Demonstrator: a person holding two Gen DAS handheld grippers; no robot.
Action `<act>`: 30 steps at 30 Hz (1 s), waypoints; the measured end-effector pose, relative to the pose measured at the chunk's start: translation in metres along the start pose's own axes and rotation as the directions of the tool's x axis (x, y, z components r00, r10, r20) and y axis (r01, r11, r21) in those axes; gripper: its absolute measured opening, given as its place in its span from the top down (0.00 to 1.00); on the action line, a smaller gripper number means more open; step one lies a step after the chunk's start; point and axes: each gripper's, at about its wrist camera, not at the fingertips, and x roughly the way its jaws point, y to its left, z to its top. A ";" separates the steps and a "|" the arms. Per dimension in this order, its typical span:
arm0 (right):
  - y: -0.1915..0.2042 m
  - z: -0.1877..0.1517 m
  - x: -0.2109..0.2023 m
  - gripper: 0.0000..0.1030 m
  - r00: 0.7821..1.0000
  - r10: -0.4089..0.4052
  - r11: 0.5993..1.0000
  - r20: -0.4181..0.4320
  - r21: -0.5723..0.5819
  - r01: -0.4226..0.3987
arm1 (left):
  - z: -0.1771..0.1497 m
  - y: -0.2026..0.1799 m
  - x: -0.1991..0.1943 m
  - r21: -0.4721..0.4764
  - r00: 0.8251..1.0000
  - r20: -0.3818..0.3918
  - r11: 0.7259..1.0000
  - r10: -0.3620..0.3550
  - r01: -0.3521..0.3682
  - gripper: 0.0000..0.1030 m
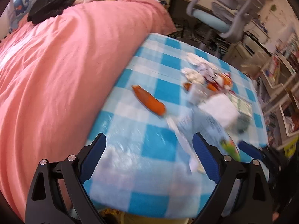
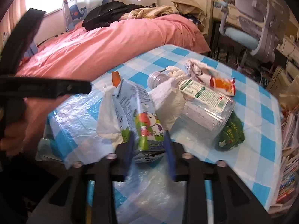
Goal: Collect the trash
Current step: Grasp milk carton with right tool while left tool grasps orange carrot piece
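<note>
Your right gripper (image 2: 149, 145) is clamped on a milk carton (image 2: 138, 112) with a cartoon cow on its side, blue fingers pressing both flanks of its near end. The carton lies on a thin translucent plastic bag (image 2: 78, 110) spread over the blue-and-white checked tablecloth (image 2: 257, 115). Your left gripper (image 1: 149, 155) hangs spread wide over the near part of the cloth, with nothing between its fingers.

Just right of the carton sits a crumpled white tissue (image 2: 168, 102), touching a clear plastic bottle (image 2: 203, 102) that lies on its side with a green-printed label up. A green wrapper (image 2: 231, 132) lies against the bottle's near right end. Past the bottle, a red-and-orange snack packet (image 2: 222, 84) rests beside more crumpled white paper (image 2: 196, 69).

Left of that heap, apart from it, an orange wrapper (image 1: 149, 100) lies alone on the cloth.

Beyond the table's left edge runs a bed with a pink duvet (image 1: 56, 65), black clothing (image 1: 54, 1) piled at its far end. At far right stands a grey desk chair (image 1: 224, 13) with a blue seat.
</note>
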 end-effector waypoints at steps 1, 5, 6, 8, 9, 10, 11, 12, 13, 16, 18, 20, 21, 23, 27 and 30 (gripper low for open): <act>0.000 0.000 0.004 0.46 1.000 0.010 1.000 -0.008 0.010 -0.010 | 0.008 0.005 0.006 -0.018 1.000 -0.005 1.000 0.014 -0.014 0.13; 0.006 -0.003 0.010 0.55 1.000 0.018 1.000 -0.016 0.010 -0.017 | 0.024 0.010 0.034 -0.021 0.997 -0.031 0.998 0.065 -0.066 0.13; 0.007 -0.002 0.008 0.55 1.000 0.011 1.000 -0.010 0.002 -0.011 | 0.026 0.010 0.038 -0.018 0.997 -0.037 0.997 0.069 -0.070 0.13; 0.009 -0.002 -0.003 0.55 1.000 -0.012 1.000 0.023 -0.009 0.012 | 0.031 0.006 0.053 -0.008 0.995 -0.054 0.997 0.081 -0.081 0.13; 0.008 -0.003 -0.008 0.56 0.999 -0.017 1.000 0.038 -0.006 0.017 | 0.033 0.004 0.058 -0.004 0.995 -0.059 0.996 0.083 -0.084 0.13; 0.007 -0.003 -0.015 0.56 0.998 -0.024 1.000 0.061 0.003 0.024 | 0.035 0.001 0.064 0.003 0.994 -0.064 0.996 0.084 -0.084 0.13; 0.006 -0.004 -0.022 0.56 0.996 -0.033 0.999 0.079 0.012 0.032 | 0.038 -0.003 0.069 0.007 0.994 -0.068 0.996 0.085 -0.084 0.13; 0.004 -0.005 -0.031 0.56 0.994 -0.045 0.999 0.100 0.021 0.043 | 0.040 -0.006 0.075 0.008 0.994 -0.074 0.997 0.081 -0.081 0.13; 0.003 -0.006 -0.039 0.56 0.992 -0.057 0.998 0.117 0.027 0.054 | 0.041 -0.008 0.078 0.010 0.994 -0.079 0.997 0.076 -0.075 0.14; 0.002 -0.014 -0.063 0.56 0.982 -0.096 0.995 0.161 0.041 0.090 | 0.042 -0.019 0.090 0.057 0.993 -0.069 0.994 0.100 -0.096 0.30; 0.001 -0.022 -0.076 0.56 0.980 -0.108 0.993 0.167 0.056 0.100 | 0.043 -0.026 0.091 0.099 0.993 -0.056 0.991 0.100 -0.095 0.48; -0.001 -0.032 -0.075 0.56 0.989 -0.099 0.994 0.109 0.051 0.093 | 0.043 -0.028 0.090 0.111 0.996 -0.057 0.992 0.061 -0.055 0.66; -0.001 -0.038 -0.072 0.56 0.992 -0.102 0.994 0.069 0.040 0.099 | 0.043 -0.028 0.090 0.113 0.997 -0.064 0.993 0.034 -0.026 0.75; -0.001 -0.046 -0.062 0.56 0.995 -0.096 0.995 -0.010 0.016 0.096 | 0.042 -0.028 0.088 0.125 0.998 -0.065 0.992 0.013 -0.005 0.82; 0.004 -0.054 -0.049 0.50 0.996 -0.059 0.998 -0.062 0.004 0.060 | 0.038 -0.028 0.080 0.151 0.999 -0.051 0.988 -0.010 0.018 0.83; 0.008 -0.053 -0.040 0.49 0.997 -0.043 0.999 -0.066 0.004 0.044 | 0.037 -0.030 0.070 0.187 0.999 -0.026 0.982 -0.020 0.025 0.84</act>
